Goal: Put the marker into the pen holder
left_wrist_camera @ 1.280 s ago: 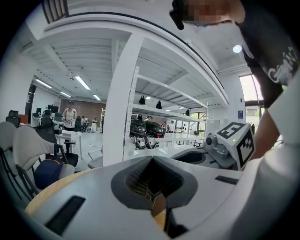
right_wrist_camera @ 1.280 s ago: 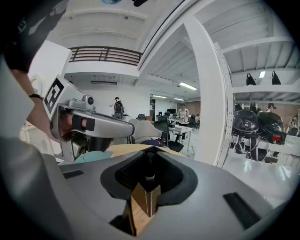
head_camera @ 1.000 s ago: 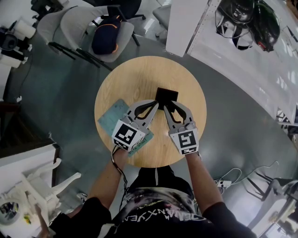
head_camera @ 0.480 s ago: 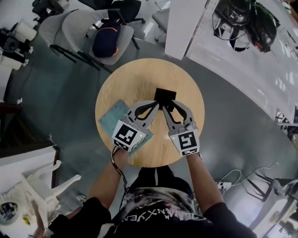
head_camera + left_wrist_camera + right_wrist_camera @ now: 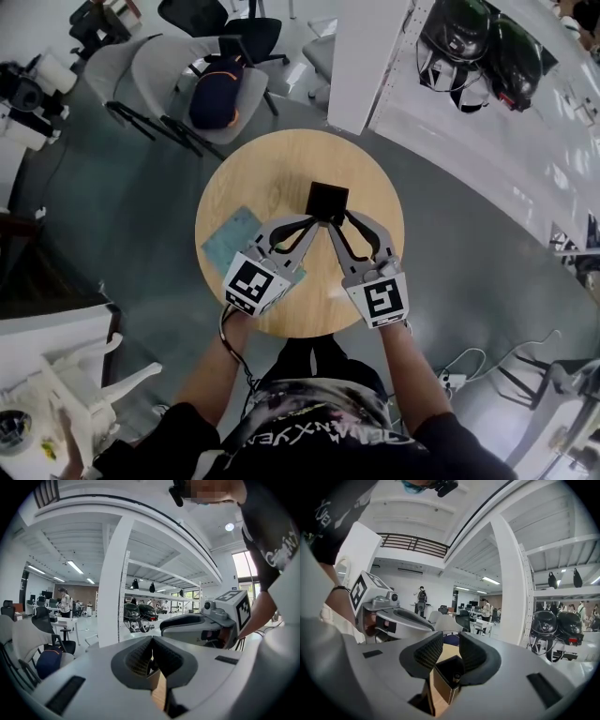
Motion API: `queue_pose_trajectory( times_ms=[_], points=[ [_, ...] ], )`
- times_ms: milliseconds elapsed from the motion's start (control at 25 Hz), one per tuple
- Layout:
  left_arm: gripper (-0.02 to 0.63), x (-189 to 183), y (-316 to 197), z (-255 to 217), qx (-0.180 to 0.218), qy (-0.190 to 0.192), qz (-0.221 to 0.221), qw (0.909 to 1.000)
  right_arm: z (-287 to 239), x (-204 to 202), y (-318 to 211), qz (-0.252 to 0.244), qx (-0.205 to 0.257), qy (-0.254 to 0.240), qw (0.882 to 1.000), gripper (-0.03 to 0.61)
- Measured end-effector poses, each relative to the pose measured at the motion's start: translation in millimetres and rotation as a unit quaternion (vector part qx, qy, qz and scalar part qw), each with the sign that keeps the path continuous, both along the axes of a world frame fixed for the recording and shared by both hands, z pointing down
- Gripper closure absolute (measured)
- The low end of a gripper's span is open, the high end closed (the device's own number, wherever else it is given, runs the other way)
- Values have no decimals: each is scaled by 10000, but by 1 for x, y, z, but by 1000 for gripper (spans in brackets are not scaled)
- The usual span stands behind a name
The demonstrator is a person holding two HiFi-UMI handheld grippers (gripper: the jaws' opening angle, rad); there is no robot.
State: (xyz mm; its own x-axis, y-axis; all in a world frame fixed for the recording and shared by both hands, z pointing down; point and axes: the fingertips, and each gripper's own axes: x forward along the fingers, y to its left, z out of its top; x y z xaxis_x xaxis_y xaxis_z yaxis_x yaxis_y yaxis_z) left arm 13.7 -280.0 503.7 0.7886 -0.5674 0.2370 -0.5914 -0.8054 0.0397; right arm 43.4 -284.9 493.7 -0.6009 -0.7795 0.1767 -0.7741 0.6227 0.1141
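A black square pen holder (image 5: 328, 199) stands near the middle of the round wooden table (image 5: 272, 169). Both grippers point at it from the near side. My left gripper (image 5: 315, 219) has its tips at the holder's near left corner, and in the left gripper view (image 5: 151, 651) its pads meet with nothing between them. My right gripper (image 5: 332, 223) sits just right of it. In the right gripper view (image 5: 451, 651) its jaws stand a little apart above the pen holder (image 5: 440, 686). The dark end of the marker (image 5: 456, 676) shows inside the holder, free of the pads.
A teal notebook (image 5: 225, 239) lies on the table's left side, partly under my left gripper. Grey chairs (image 5: 169, 61) with a dark bag (image 5: 214, 80) stand beyond the table. A white pillar (image 5: 370, 56) and a shelf with helmets (image 5: 469, 37) are at the back right.
Both grippers stay at the pen holder and have drawn back slightly toward the person. The head view has shifted a little.
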Motion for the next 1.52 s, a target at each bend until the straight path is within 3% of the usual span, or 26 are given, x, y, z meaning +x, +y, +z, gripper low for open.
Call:
queue_pose_trajectory(
  times_ms=[640,1160,1520],
  points=[
    [594,-4,68,-60,59,20,200,9998,-75,-1,84,-471,417,327,9975,476],
    [594,-9,106,-77,152,123,135,9997,-73,-2,131,-418,215,120,9988,477],
    [594,-16,110,-85,109,231,95,9996,-83,-2,132,-338,331,82,9988,540]
  ],
)
